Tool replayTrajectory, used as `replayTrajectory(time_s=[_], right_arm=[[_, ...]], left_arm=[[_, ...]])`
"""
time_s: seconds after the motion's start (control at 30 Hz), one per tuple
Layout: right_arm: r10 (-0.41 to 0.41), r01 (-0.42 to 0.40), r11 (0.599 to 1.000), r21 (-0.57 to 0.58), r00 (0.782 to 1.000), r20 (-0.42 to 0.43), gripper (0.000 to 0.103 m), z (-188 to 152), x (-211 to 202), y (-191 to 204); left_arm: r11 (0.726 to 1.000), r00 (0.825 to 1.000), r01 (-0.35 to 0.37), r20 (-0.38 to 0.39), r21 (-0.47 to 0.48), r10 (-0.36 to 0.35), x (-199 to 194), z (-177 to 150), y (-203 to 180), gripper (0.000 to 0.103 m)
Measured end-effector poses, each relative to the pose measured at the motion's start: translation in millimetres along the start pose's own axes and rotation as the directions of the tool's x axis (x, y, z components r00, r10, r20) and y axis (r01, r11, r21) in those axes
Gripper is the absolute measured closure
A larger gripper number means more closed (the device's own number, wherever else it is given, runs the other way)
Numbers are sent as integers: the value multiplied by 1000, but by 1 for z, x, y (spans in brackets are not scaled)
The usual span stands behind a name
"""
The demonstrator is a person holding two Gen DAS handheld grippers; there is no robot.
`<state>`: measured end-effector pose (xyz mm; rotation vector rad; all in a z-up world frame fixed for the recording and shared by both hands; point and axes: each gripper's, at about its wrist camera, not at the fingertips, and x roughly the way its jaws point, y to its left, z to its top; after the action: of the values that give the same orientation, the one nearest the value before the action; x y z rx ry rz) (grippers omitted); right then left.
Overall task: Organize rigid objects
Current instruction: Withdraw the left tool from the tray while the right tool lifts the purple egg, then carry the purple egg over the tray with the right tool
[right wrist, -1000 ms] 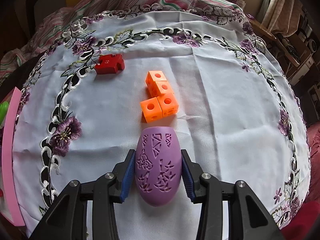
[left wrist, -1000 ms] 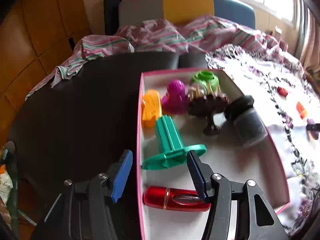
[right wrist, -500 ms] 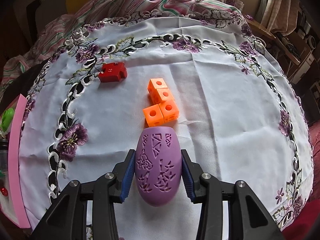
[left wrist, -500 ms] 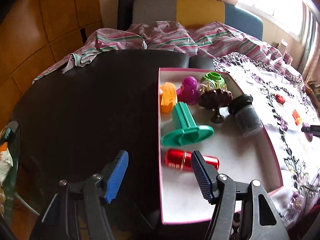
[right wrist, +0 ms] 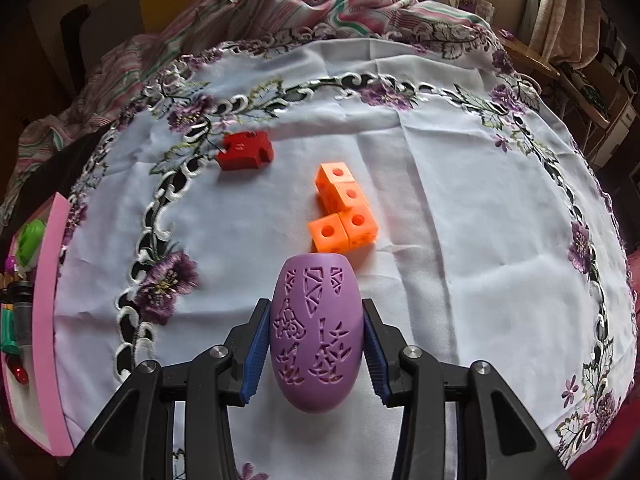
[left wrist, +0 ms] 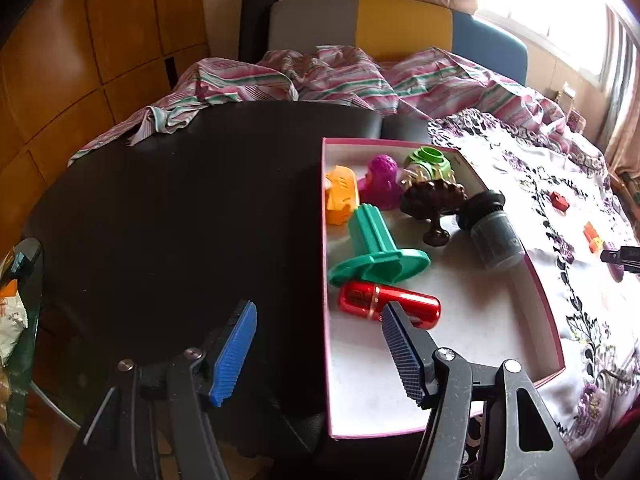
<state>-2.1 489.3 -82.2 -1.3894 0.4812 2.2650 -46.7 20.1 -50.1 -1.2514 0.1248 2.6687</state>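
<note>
My left gripper (left wrist: 320, 312) hangs open and empty over the near left rim of a pink box (left wrist: 325, 240). Its right finger stands just before a red cylinder (left wrist: 388, 306) that lies in the box. Also in the box are a teal spool (left wrist: 376, 252), an orange piece (left wrist: 340, 200), a magenta toy (left wrist: 382, 182), a lime ring (left wrist: 428, 162), a brown stand (left wrist: 434, 200) and a dark jar (left wrist: 492, 232). My right gripper (right wrist: 314, 304) is shut on a purple carved egg (right wrist: 316, 332) above the white cloth. A red block (right wrist: 246, 150) and orange cubes (right wrist: 344, 212) lie beyond it.
The box sits where a dark round table (left wrist: 180, 220) meets the embroidered white cloth (right wrist: 460, 220). A striped pink blanket (left wrist: 340, 76) is heaped at the back before a multicoloured chair (left wrist: 400, 24). The pink box wall (right wrist: 48, 300) shows at the left of the right wrist view.
My left gripper has drawn back from the box and its jaws stand a little wider; the red cylinder stays in the box. The right gripper keeps its grip on the purple egg.
</note>
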Motion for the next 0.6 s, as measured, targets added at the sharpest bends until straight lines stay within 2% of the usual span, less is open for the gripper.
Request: replayTrajectory(time_s=[0.33, 0.6], right_arm=[[99, -99, 984, -149, 995, -13, 60, -15, -10, 69], [193, -188, 951, -247, 981, -4, 60, -30, -35, 127]], left_arm=[[998, 999, -33, 2, -45, 34, -2, -2, 19, 37], [997, 999, -41, 2, -64, 41, -2, -4, 26, 37]])
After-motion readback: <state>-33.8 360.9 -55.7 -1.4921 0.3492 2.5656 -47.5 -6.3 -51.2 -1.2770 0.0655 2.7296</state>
